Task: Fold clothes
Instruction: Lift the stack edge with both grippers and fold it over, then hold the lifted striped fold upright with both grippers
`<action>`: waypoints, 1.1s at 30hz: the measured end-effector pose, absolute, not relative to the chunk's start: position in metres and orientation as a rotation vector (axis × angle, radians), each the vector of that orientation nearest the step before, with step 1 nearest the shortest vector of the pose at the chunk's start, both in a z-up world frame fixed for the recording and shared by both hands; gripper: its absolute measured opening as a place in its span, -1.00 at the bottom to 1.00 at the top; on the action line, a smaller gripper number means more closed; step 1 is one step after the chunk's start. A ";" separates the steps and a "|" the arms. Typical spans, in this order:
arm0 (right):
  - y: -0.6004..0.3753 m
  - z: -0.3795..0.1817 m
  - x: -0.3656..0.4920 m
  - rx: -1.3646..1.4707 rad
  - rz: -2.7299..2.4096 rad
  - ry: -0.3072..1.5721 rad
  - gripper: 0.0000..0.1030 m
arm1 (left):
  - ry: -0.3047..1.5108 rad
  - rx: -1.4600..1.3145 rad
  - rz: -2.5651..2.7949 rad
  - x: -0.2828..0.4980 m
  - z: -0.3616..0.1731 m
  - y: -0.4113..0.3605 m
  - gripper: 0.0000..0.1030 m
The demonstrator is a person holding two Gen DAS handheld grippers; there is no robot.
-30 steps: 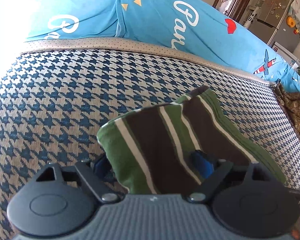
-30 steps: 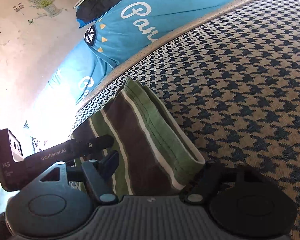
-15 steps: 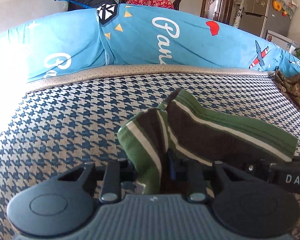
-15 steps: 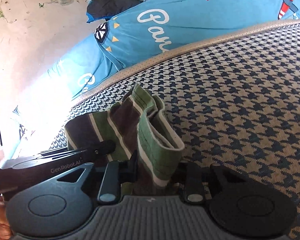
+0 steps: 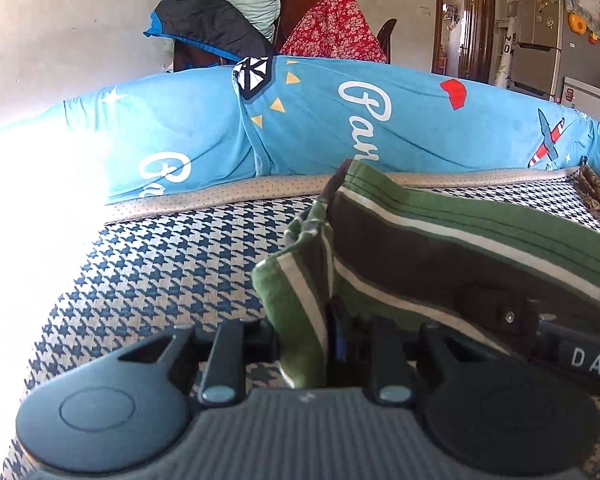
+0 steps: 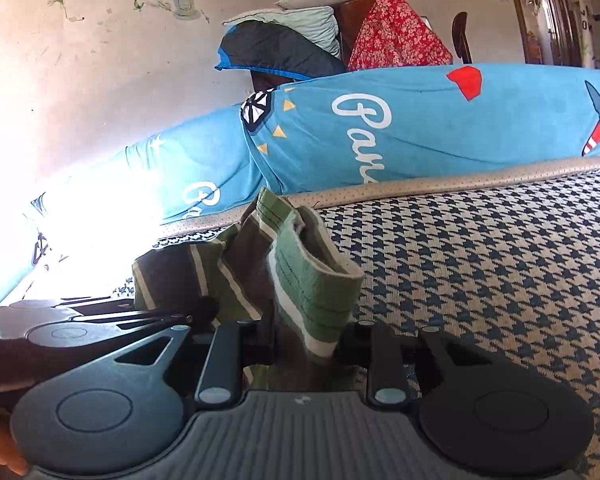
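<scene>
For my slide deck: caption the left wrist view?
Left tongs pinch the striped garment above the houndstooth cushion.

"DAS" on the right hand-held gripper (image 5: 580, 344); "Par" on blue bedding (image 5: 420, 128).

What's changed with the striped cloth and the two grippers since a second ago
Both grippers closed on the green and brown striped garment: the left gripper and right gripper each pinch an edge that lay loose between open fingers before. They lifted it, so it now bunches and hangs above the houndstooth cover. The blue bolster stayed put.
</scene>
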State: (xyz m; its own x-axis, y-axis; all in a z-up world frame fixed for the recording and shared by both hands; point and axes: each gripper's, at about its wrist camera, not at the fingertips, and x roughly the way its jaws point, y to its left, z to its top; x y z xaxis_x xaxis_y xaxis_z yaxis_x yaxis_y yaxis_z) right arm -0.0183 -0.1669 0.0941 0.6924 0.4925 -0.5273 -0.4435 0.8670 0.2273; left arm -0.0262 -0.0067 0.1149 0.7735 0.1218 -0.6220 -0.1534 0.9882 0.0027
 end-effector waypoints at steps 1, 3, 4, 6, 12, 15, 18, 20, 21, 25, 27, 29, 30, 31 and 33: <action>-0.165 0.095 -0.018 0.081 0.523 0.611 -0.51 | 0.667 -0.050 0.155 -0.027 0.116 -0.006 -0.58; -0.164 0.096 -0.018 0.086 0.524 0.613 -0.51 | 0.660 -0.050 0.166 -0.027 0.119 -0.006 -0.58; -0.163 0.097 -0.017 0.087 0.523 0.612 -0.52 | 0.655 -0.048 0.173 -0.028 0.119 -0.006 -0.58; -0.161 0.100 -0.018 0.079 0.523 0.600 -0.52 | 0.642 -0.043 0.185 -0.030 0.122 -0.007 -0.58; -0.158 0.106 -0.020 0.077 0.526 0.568 -0.52 | 0.631 -0.051 0.201 -0.030 0.124 -0.005 -0.58; -0.157 0.108 -0.019 0.079 0.525 0.561 -0.52 | 0.629 -0.049 0.209 -0.031 0.123 -0.005 -0.58; -0.155 0.110 -0.019 0.079 0.528 0.557 -0.52 | 0.629 -0.057 0.217 -0.032 0.123 -0.003 -0.58; -0.153 0.110 -0.019 0.077 0.530 0.555 -0.52 | 0.631 -0.067 0.224 -0.032 0.123 -0.001 -0.58; -0.152 0.110 -0.020 0.075 0.531 0.555 -0.52 | 0.631 -0.069 0.228 -0.031 0.122 0.000 -0.58; -0.147 0.109 -0.020 0.064 0.540 0.555 -0.52 | 0.631 -0.072 0.240 -0.034 0.120 0.002 -0.58; -0.146 0.109 -0.020 0.066 0.543 0.556 -0.52 | 0.624 -0.064 0.246 -0.036 0.120 0.002 -0.58; -0.145 0.110 -0.020 0.067 0.547 0.553 -0.52 | 0.617 -0.057 0.251 -0.037 0.120 0.001 -0.58; -0.145 0.110 -0.021 0.067 0.549 0.550 -0.52 | 0.617 -0.059 0.251 -0.038 0.120 0.002 -0.58; -0.144 0.110 -0.022 0.064 0.550 0.547 -0.52 | 0.617 -0.060 0.251 -0.039 0.120 0.002 -0.58; -0.144 0.111 -0.023 0.061 0.554 0.543 -0.52 | 0.617 -0.060 0.253 -0.041 0.120 0.001 -0.58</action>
